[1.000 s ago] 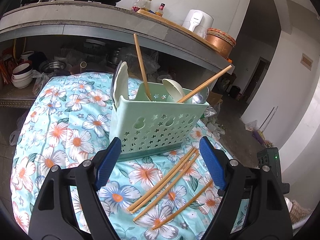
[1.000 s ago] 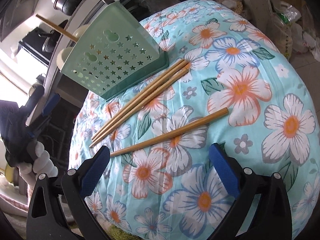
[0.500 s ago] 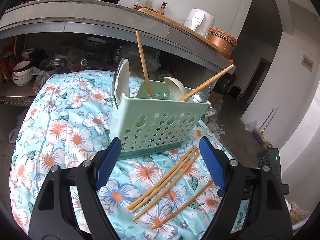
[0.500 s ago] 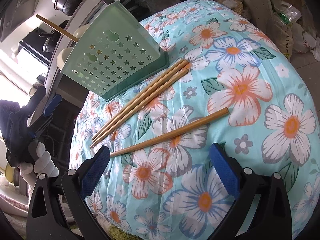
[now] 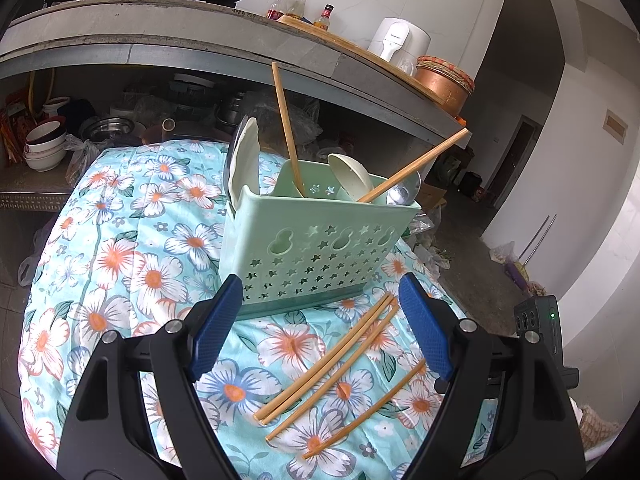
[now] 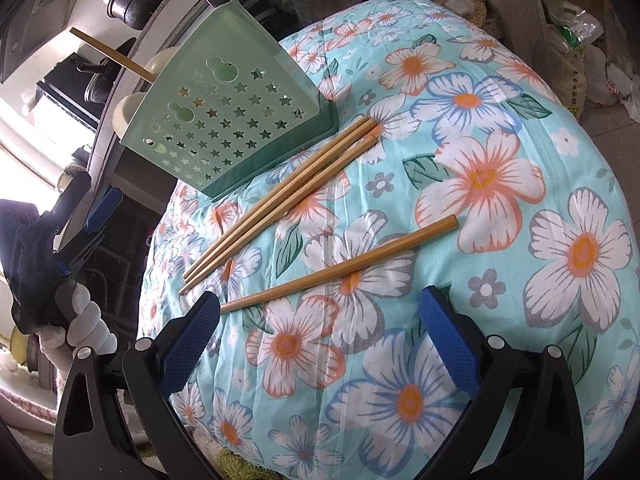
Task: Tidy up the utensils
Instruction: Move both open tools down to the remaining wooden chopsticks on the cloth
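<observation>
**Utensil sorting part done**

Green caddy [image 5: 316,236], frame centre, already holds 2 chopsticks & spoons. 4 loose chopsticks [image 6: 280,196] lie on floral cloth [image 6: 500,184] below it, not yet stowed. Left gripper [image 5: 320,320] & right gripper [image 6: 320,336]: jaws released, nothing btwn them.

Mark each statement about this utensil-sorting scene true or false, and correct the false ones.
1. Four chopsticks lie on the floral cloth. True.
2. The green caddy is empty. False: it holds two chopsticks and spoons.
3. The left gripper grips a chopstick. False: its jaws stand open with nothing between them.
4. Three of the loose chopsticks lie close together, and a fourth chopstick lies apart. True.
5. The right gripper is shut. False: it is open above the cloth.
</observation>
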`<state>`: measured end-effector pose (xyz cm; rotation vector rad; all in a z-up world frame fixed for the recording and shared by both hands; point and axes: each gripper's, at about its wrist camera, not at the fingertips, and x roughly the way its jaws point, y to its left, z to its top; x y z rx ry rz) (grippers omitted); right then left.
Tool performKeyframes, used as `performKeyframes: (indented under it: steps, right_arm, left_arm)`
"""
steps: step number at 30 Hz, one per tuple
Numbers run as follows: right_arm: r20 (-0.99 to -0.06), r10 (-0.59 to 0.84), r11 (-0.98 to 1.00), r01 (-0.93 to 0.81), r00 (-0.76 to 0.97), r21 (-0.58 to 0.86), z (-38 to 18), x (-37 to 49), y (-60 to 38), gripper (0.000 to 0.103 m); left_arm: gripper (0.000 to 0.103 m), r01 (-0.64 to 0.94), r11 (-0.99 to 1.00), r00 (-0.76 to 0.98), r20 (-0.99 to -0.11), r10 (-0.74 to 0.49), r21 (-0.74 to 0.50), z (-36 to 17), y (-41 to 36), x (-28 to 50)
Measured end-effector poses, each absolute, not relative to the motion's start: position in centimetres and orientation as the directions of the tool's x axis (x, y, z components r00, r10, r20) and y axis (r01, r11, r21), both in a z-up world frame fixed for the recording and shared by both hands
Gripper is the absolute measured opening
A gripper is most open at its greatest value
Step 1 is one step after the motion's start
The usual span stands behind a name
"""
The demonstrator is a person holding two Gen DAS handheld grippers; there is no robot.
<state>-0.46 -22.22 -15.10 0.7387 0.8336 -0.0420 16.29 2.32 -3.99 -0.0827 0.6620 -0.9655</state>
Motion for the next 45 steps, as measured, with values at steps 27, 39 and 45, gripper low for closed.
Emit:
performKeyframes:
  steps: [27, 39, 45]
  right_arm:
    - [-0.685, 0.243, 0.666, 0.395, 0.687, 0.633, -15.9, 1.4, -23.3, 0.05]
    - [-0.741, 0.122, 0.703, 0.469, 0.661, 0.534, -15.9, 3.7, -23.5, 0.03]
    - [-0.742, 0.116, 0.714, 0.464, 0.66, 0.524, -15.9, 3.6, -23.7, 0.024]
  left_arm:
    - [0.076, 0.736, 0.582, 0.387, -0.49, -0.781, -0.346, -4.3, 1.9, 16.1]
    - [0.076, 0.735, 0.586, 0.384, -0.502, -0.775, -0.342, -4.5, 1.3, 15.8]
    - [0.076, 0.74, 0.584, 0.382, -0.506, -0.773, -0.334, -4.5, 1.1, 15.7]
